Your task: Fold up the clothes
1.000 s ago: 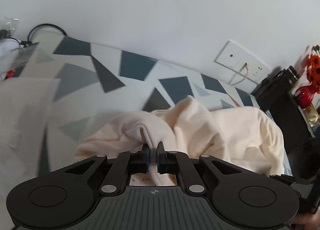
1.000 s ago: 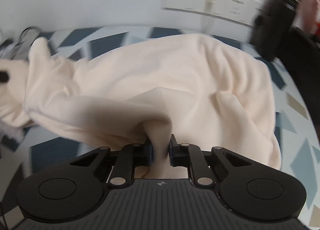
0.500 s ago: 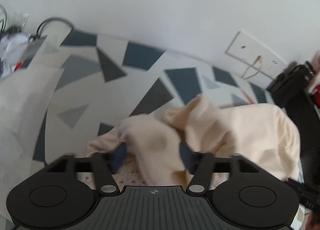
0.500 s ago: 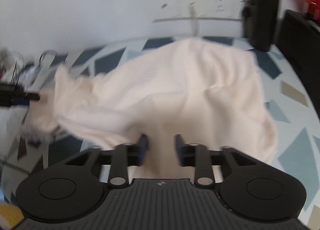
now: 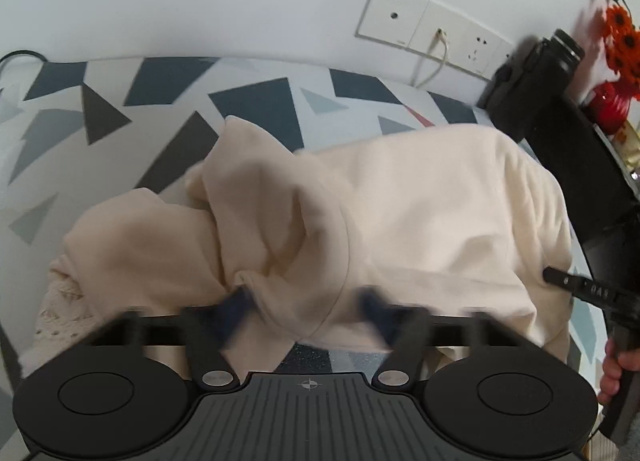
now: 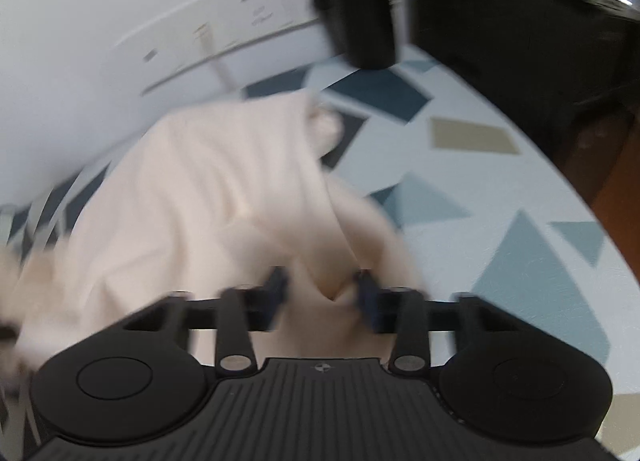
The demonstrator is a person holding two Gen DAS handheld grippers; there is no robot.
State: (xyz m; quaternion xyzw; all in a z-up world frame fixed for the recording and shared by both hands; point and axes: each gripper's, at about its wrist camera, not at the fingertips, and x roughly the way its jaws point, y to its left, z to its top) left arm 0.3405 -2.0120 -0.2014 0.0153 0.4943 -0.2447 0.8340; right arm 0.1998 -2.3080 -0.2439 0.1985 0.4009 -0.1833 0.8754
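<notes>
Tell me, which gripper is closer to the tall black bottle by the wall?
Right. The right gripper works the cream garment on the side toward the black bottle; the left gripper is across the garment, farther away.

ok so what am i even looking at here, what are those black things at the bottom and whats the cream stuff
No robot here: a person holds a hand-held claw in each hand, each with a camera looking along its fingers. One picture is from the left claw, the other from the right claw. The cream garment lies rumpled on a triangle-patterned cloth. Both claws' jaws are closing with folds of the garment between them; neither grips yet. The black bottle stands by the wall.
</notes>
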